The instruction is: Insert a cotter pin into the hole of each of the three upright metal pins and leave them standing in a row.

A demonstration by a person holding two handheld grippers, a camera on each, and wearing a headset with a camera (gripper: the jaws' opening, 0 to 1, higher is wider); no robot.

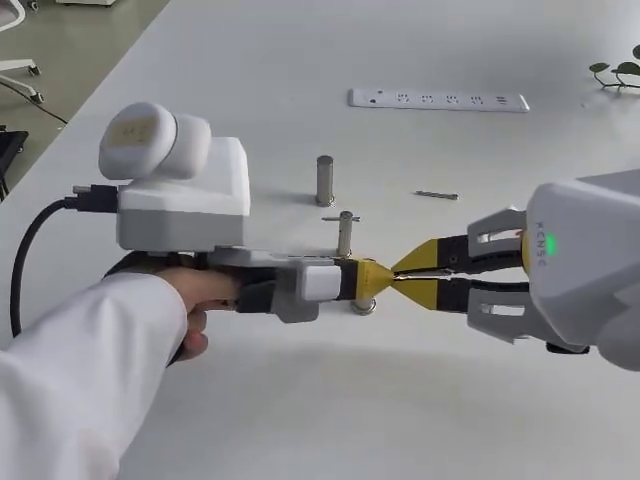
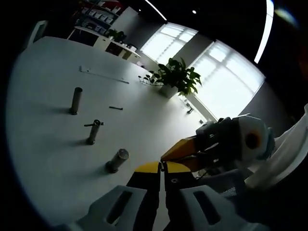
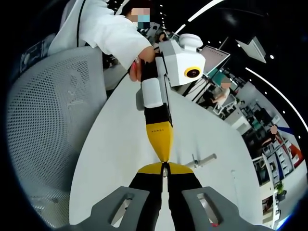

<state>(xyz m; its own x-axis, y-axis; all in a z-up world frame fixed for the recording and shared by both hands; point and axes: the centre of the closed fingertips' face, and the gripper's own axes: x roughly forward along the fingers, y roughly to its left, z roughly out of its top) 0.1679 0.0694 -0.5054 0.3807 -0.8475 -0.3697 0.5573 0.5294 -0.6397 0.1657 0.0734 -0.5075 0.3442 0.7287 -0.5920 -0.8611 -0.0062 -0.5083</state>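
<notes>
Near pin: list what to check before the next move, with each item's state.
1. Near pin standing upright: ok.
2. Near pin has a cotter: not ok; none shows in it in the left gripper view.
3. Cotter held by the left gripper or right gripper: cannot tell; both sets of jaws are shut, tip to tip, over the near pin.
4. Middle pin has its cotter: ok.
5. Far pin has a cotter: not ok, though it stands upright.
6. Spare cotter on the table: ok.
</notes>
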